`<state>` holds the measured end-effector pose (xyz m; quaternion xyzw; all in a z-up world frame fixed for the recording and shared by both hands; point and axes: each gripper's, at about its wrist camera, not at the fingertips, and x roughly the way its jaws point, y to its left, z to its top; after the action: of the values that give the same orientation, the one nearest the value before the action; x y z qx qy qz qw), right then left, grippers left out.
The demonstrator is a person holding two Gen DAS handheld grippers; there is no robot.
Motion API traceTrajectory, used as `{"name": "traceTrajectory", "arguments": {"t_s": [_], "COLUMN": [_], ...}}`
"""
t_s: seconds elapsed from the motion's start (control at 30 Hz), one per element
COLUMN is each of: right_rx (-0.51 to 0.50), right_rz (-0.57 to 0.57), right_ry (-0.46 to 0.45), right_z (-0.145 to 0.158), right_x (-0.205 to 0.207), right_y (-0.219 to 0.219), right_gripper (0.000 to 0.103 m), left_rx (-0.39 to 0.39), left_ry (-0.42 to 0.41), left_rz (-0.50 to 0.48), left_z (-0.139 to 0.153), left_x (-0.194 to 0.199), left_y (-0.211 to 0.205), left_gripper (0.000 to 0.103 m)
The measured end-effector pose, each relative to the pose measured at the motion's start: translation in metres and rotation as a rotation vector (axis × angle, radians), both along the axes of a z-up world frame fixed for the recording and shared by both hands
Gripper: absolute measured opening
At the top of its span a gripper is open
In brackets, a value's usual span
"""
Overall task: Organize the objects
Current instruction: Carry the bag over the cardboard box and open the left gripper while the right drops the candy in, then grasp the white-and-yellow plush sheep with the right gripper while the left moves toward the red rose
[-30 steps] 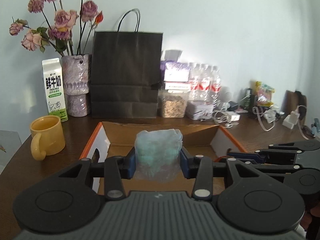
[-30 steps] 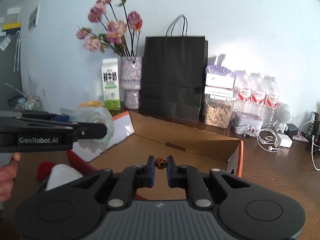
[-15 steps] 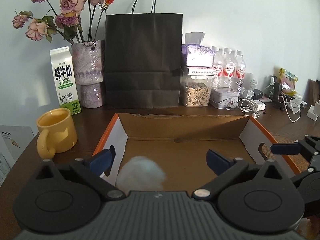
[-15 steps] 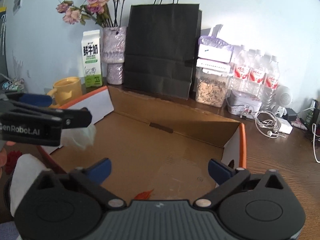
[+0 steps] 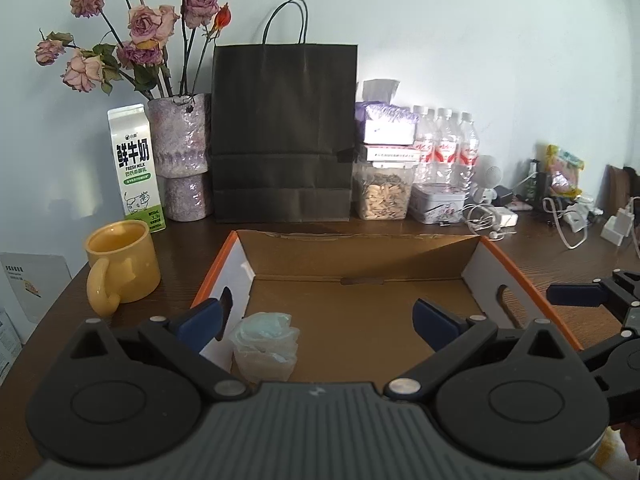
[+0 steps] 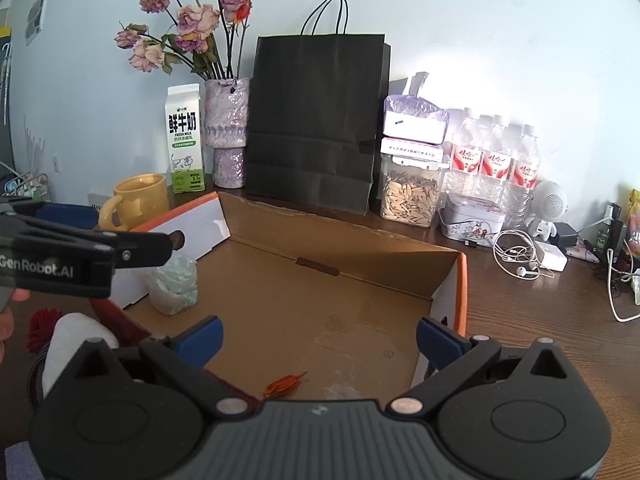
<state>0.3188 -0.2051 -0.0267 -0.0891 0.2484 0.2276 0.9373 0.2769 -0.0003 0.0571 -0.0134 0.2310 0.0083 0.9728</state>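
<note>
Nearby, mug [image 5: 122, 268] flanks cardboard box [image 5: 360, 240].

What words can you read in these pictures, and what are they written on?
"鲜牛奶" and "FRESH MILK": on the milk carton; its smaller print is too small to read.
"GenRobot.AI", first letter cut off at the picture's edge: on the side of the left hand-held gripper.
Red labels on the water bottles: too blurred to read.
Strip on the white box above the seed jar: too small to read.
</note>
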Motion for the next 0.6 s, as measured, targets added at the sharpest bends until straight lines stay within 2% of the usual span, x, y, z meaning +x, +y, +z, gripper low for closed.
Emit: {"name": "traceTrajectory", "arguments": {"t_s": [0.23,0.4,0.6], "right_rx": [0.034,0.049,0.040], "right_rz": [-0.002,-0.032,-0.061], "right_ry": [-0.055,-0.081,-0.065], "right_z": [0.004,-0.001,-0.015], "right_x": [-0.047,-0.085,-0.122], "right_y": [-0.021,-0.043,-0.070], "right_gripper": [0.103,0.103,0.103], "left_rx": [-0.013,-0.056,-0.037], "left_ry": [-0.041,-0.030,-0.017], "left_rz": [-0.028,-0.017,-0.007], "left_z": [0.003,-0.005,-0.019], "left_x": [-0.047,-0.081,-0.120], "left_y": [0.001,0.007,0.015], "left_gripper": [0.103,0.103,0.103]}}
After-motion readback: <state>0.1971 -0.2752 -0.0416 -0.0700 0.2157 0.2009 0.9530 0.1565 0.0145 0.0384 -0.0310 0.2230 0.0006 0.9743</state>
